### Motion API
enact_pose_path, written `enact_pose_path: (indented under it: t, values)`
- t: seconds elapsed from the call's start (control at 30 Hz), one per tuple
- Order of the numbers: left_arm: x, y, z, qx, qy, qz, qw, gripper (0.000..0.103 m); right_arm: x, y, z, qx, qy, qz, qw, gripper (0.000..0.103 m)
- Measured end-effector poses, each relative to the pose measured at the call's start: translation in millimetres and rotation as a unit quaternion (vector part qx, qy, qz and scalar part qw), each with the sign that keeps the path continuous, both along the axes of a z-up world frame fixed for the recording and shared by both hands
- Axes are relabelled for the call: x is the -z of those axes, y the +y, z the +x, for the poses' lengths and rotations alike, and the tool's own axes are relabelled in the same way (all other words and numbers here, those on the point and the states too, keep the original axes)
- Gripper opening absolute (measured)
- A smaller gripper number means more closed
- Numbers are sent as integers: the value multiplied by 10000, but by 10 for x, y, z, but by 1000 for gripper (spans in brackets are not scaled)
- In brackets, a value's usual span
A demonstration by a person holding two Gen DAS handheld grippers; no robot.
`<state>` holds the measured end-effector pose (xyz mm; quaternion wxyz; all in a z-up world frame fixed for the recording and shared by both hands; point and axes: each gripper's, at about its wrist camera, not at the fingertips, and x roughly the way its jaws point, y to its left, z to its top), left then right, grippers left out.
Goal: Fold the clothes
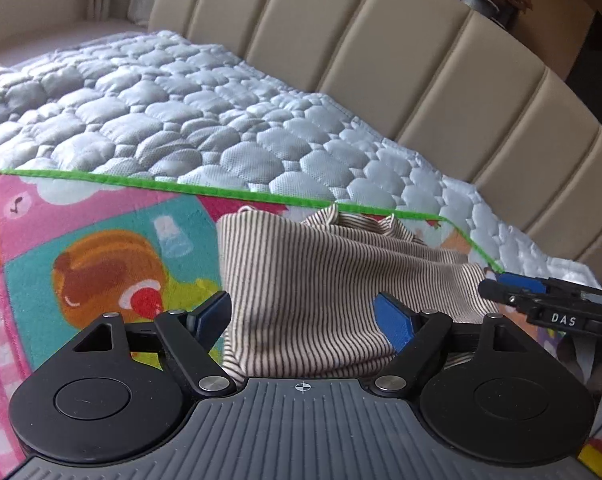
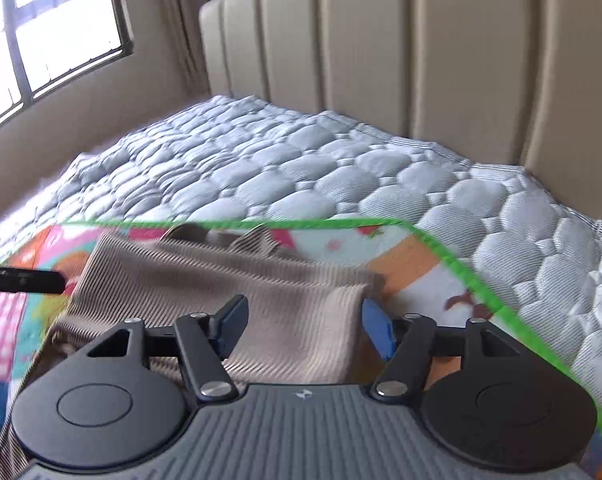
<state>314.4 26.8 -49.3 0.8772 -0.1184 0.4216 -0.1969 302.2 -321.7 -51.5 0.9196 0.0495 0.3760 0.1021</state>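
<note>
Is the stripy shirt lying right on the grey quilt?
No, the shirt lies on the colourful mat spread over the quilt.

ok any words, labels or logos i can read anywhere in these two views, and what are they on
"DAS": white letters on the black body of the right gripper, seen from the left wrist view.
A small pale emblem sits on the grey housing behind the right gripper's own fingers in the right wrist view; too small to read.
The play mat carries cartoon pictures only, no readable words.
</note>
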Motion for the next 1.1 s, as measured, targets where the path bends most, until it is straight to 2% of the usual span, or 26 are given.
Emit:
enact_pose_path:
  t: [0.13, 0.2, 0.3, 0.43, 0.5, 0.53, 0.6, 0.63, 0.67, 0.7, 0.83, 0.97, 1.1]
  values:
    - [168, 186, 411, 460, 924, -216, 9944, 84, 194, -283, 337, -35, 506, 165, 9986, 65]
    - [285, 225, 548, 542, 1171, -541, 9902, 84, 350, -369, 505, -1, 738, 509, 9960, 65]
    - [422, 183, 765, 544, 1138, -592, 9903, 85, 516, -391, 697, -22, 823, 1020, 9914, 67]
    - [489, 27, 994, 651, 850, -664, 9920, 86, 561, -209, 914, -356, 885, 1379, 9858, 54]
    - [509, -111, 1060, 697, 643, -529, 9941, 85, 567, -19, 1003, -593, 900, 1159, 9874, 51]
    - [523, -178, 1078, 676, 584, -411, 9951, 84, 545, 78, 1017, -740, 866, 915, 9893, 41]
    - [493, -287, 1040, 693, 355, -101, 9969, 71, 477, 202, 996, -962, 843, 627, 9898, 30]
    - [461, -315, 1006, 761, 306, 4, 9966, 50, 420, 230, 953, -1039, 828, 579, 9894, 28]
    - [413, -321, 962, 863, 307, 24, 9958, 37, 354, 249, 894, -1118, 809, 538, 9890, 28]
    - [349, -311, 908, 918, 290, 55, 9953, 35, 258, 242, 787, -1200, 782, 520, 9883, 27]
    - [59, -258, 609, 1161, 294, 261, 9925, 32, -113, 221, 352, -1519, 687, 439, 9850, 26]
    - [-190, -196, 153, 1397, 367, 524, 9881, 32, -302, 294, -217, -1740, 803, 256, 9811, 26]
    - [-299, -150, -364, 1509, 655, 774, 9833, 34, -267, 439, -755, -1865, 1026, -117, 9770, 26]
